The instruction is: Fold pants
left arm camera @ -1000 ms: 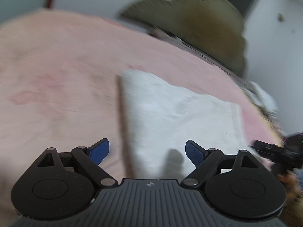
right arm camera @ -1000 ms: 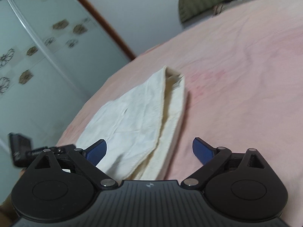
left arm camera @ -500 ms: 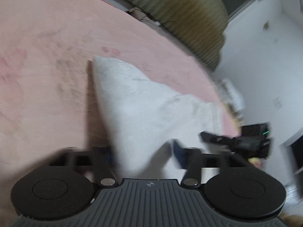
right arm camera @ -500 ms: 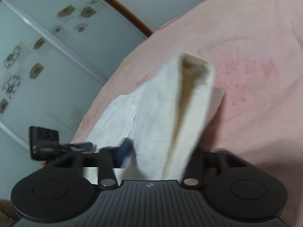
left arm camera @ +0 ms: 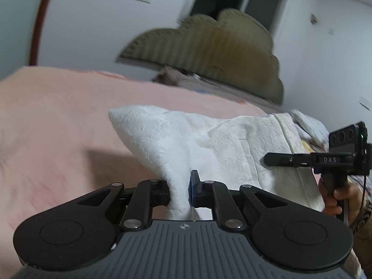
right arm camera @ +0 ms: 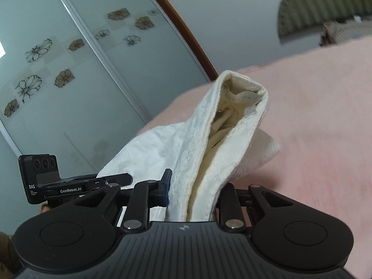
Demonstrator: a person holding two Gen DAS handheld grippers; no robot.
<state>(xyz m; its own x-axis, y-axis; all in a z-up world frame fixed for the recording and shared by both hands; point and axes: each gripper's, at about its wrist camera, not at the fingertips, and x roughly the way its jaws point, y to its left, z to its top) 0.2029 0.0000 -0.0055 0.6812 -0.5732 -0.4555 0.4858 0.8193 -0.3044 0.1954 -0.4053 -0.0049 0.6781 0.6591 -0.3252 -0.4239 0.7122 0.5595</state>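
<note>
Pants (left arm camera: 209, 144), flat a second ago, now hang pinched in left gripper (left arm camera: 180, 191) and right gripper (right arm camera: 193, 193).

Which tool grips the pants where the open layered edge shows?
The right tool: its view looks into the pants' gaping cream layers. The left tool pinches a smooth closed fold.
</note>
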